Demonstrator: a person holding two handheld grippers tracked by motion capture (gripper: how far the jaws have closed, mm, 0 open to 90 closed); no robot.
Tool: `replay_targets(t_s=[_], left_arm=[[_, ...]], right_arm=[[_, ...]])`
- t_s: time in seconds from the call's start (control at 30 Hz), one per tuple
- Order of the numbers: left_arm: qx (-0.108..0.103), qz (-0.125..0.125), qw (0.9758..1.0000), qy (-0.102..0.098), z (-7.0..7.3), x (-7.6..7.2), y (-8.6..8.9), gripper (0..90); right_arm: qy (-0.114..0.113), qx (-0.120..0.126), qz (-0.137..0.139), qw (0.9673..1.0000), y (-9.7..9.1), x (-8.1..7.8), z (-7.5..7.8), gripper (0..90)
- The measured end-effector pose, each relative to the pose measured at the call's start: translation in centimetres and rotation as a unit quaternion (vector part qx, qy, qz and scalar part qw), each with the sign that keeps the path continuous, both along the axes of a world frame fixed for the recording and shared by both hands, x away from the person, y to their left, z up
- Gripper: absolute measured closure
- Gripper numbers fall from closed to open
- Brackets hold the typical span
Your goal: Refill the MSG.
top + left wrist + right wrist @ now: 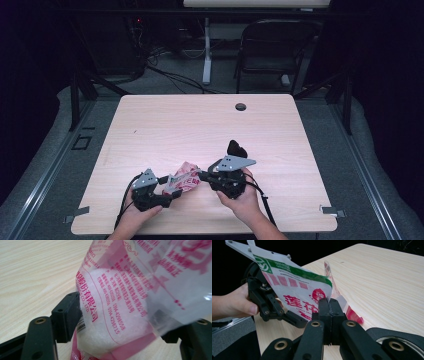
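Setting read as a lab or recording bay, not a home. Bare light-wood table [210, 130] with a cable grommet hole [241, 106], standing on grey carpet [360, 150]. Black curtains closed off both sides. Behind: an empty folding chair [272, 50], loose cables [165, 70] on the floor, a white desk leg [206, 50].

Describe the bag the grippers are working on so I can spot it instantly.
On the light wooden table, look near its front edge, between the person's two hands. There sits a crinkled clear plastic bag printed in pink-red lettering, with white contents; it is the one colourful thing among black grippers.
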State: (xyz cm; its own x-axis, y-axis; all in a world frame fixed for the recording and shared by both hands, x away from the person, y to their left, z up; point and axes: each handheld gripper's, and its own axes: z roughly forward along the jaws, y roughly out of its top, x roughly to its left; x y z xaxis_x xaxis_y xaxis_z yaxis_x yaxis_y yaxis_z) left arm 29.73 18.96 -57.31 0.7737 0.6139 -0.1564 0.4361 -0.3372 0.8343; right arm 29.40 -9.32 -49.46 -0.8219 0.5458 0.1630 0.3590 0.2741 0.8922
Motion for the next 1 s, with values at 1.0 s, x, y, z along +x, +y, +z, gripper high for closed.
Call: replay_targets(t_s=[1.0], left_arm=[[0.057,0.003,0.9971,0.05,-1.5,1.3,-1.6,27.4]], right_arm=[[0.005,0.015,0.004,0.9999,0.2,0.0,0.2,90.0]])
